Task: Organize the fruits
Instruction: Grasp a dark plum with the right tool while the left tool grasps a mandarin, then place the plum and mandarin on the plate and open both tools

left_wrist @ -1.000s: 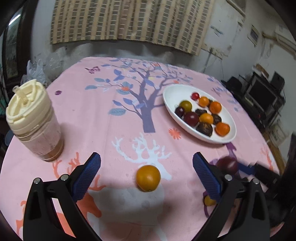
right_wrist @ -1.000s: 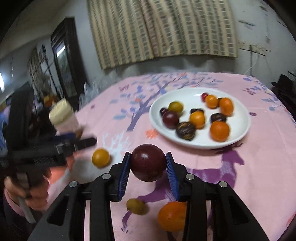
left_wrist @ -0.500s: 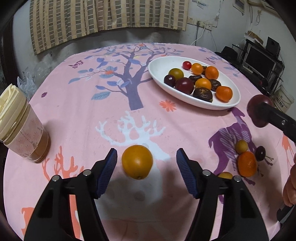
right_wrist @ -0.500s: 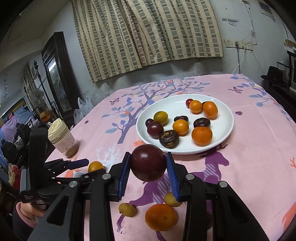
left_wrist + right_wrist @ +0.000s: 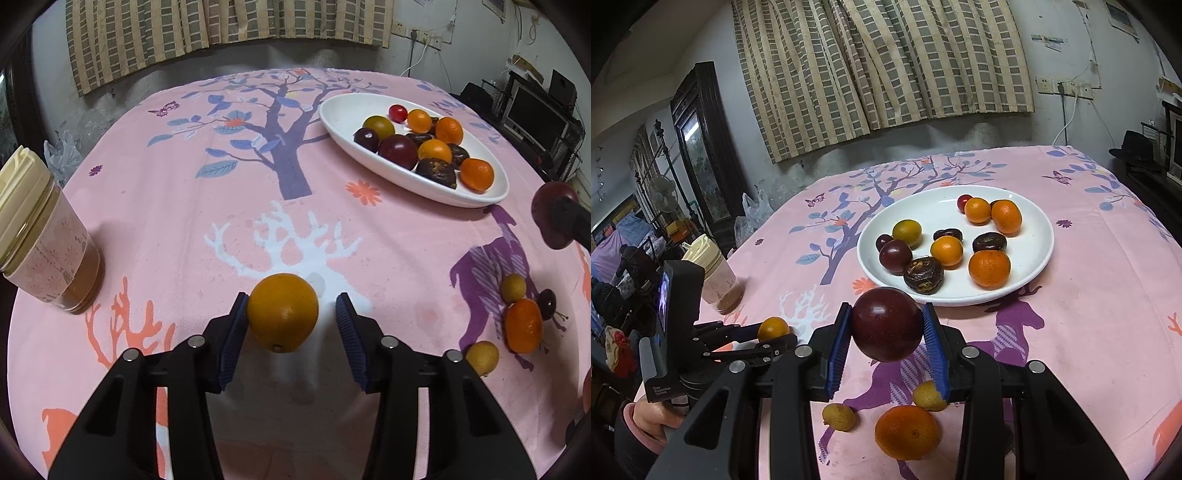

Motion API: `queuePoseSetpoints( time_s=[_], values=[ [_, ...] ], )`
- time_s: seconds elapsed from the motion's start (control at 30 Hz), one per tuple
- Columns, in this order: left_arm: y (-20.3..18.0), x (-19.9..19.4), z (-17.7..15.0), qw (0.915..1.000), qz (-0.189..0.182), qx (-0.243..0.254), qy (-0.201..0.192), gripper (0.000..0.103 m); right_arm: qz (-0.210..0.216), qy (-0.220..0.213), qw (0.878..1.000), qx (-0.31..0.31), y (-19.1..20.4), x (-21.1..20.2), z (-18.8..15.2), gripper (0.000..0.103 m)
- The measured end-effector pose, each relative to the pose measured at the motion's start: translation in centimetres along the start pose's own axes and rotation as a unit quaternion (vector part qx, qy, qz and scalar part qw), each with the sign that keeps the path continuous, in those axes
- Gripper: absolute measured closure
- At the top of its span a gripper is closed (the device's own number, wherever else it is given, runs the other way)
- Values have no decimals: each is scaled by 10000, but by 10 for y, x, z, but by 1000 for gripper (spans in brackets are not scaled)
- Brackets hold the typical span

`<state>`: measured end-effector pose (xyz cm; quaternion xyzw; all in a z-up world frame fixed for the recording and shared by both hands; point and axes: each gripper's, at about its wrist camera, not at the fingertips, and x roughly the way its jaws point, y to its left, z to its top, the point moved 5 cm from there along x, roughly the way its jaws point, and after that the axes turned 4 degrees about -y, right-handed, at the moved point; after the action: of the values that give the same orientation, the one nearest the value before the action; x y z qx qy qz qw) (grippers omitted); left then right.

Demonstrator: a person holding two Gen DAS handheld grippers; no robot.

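My left gripper [image 5: 291, 321] is around an orange [image 5: 282, 312] on the pink tablecloth; the left pad touches it, the right pad stands a small gap off, so it is still open. The same orange shows in the right wrist view [image 5: 773, 328]. My right gripper [image 5: 886, 332] is shut on a dark red plum [image 5: 886, 324], held above the cloth in front of the white plate [image 5: 1039, 266]. The plum shows at the right edge of the left wrist view [image 5: 550, 214]. The plate [image 5: 332, 114] holds several oranges, plums and dark fruits.
A lidded jar [image 5: 40, 236] stands at the left. Loose on the cloth at the right lie an orange [image 5: 523, 325], two small yellow fruits [image 5: 513, 288] and a cherry [image 5: 546, 301]. They also lie under my right gripper [image 5: 908, 432].
My left gripper has moved forward around the orange and its fingers have closed in on it. My right gripper has kept the plum and lifted it a little.
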<state>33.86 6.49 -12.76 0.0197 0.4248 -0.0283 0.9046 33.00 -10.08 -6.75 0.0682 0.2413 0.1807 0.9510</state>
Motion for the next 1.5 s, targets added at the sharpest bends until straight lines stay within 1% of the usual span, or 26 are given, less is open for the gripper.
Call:
queuePoseSetpoints(
  time_s=[0.07,0.17,0.27,0.37,0.47,0.53,0.63,0.7,0.8,0.9,1.0,1.1,1.23,1.3,1.33,1.37,1.4,1.47,1.5],
  values=[
    [3,2,0,10000,51,-35,5,66,-16,-15,10000,6,-2,0,1,64],
    [6,2,1,9999,-1,-132,10,67,-41,-29,10000,38,-4,0,1,64],
    [6,1,1,9999,33,-123,-6,67,-73,-89,9999,108,-9,-2,4,64],
    [3,-4,3,9997,-122,-186,-96,67,-81,-250,9995,190,-16,-7,10,64],
    [-5,-17,13,9981,-463,-295,-295,67,-84,-426,9986,293,-29,-9,23,64],
    [-18,-25,26,9958,-776,-267,-397,67,-248,-547,9977,310,-42,-6,34,64],
    [-40,-29,52,9930,-1023,-126,-570,67,-404,-599,9966,387,-62,5,48,64],
    [-57,-25,76,9909,-1164,-61,-679,67,-513,-573,9963,387,-73,16,55,64],
    [-79,-10,107,9894,-1253,32,-733,67,-662,-510,9961,276,-86,33,64,64],
    [-97,13,130,9896,-1264,98,-682,67,-748,-396,9963,158,-95,56,69,64],
    [-109,39,144,9912,-1184,138,-568,67,-778,-265,9966,54,-99,72,69,64],
    [-113,60,150,9928,-1095,143,-464,67,-779,-173,9968,0,-101,81,68,64],
    [-114,74,148,9937,-1045,114,-395,67,-713,-103,9974,16,-99,82,65,63],
    [-113,75,147,9944,-990,108,-355,66,-630,-88,9980,55,-97,77,65,50],
    [-113,73,146,9949,-927,119,-372,63,-662,-152,9977,34,-95,71,66,47],
    [-112,67,145,9957,-796,161,-437,43,-668,-208,9975,-2,-93,64,68,46],
    [-110,58,145,9960,-621,188,-607,25,-648,-243,9976,-21,-91,59,68,45],
    [-105,33,143,9938,-317,274,-1029,17,-579,-343,9977,24,-87,42,68,42],
    [-104,24,141,9928,-260,329,-1118,16,-531,-382,9978,73,-85,35,67,41]
  ],
)
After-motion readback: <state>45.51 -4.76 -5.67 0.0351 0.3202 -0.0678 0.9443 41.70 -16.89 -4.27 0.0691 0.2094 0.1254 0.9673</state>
